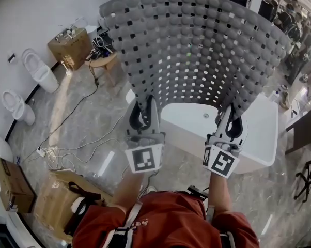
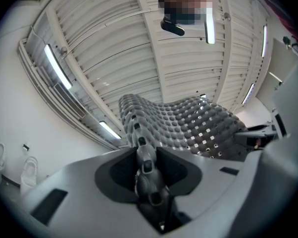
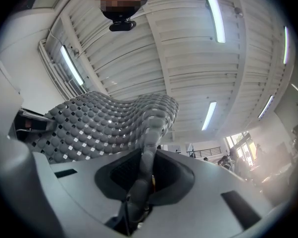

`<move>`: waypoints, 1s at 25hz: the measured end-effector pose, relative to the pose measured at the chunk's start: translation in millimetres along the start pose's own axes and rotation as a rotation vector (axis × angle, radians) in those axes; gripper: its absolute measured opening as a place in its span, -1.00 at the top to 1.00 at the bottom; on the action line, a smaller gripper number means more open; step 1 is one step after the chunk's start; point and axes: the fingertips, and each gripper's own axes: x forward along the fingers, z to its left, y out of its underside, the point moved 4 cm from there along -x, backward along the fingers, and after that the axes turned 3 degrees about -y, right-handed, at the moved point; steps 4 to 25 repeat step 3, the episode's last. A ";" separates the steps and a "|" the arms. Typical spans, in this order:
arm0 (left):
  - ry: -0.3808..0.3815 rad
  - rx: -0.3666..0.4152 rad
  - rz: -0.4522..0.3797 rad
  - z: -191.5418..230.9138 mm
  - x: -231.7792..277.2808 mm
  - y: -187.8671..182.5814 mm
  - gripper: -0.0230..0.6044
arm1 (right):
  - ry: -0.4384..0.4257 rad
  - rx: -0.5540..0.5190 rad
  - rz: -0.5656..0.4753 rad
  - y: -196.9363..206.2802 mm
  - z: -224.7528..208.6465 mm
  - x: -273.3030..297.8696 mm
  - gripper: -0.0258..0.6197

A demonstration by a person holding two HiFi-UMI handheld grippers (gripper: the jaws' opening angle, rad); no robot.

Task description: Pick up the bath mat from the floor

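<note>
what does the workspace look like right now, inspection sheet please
surface: glossy marble floor, with no mat lying on it
job's things: grey bath mat is off the floor, held up and spread above a white bathtub
clutter: cardboard boxes at lower left
grippers: left gripper shut on the mat's lower left edge; right gripper shut on its lower right edge
cables: white cables lie loose across the floor at left
surroundings: toilets along the left wall, a wooden stool, people at far right
</note>
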 end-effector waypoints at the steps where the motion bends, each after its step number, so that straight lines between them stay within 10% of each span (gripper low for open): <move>1: 0.001 -0.003 0.000 0.2 0.3 -0.9 0.57 | 0.002 -0.002 -0.001 -1.2 -0.4 -0.2 0.71; 25: 0.003 -0.009 0.000 0.9 0.4 -2.6 0.57 | 0.007 -0.004 -0.004 -3.5 -0.8 -1.4 0.71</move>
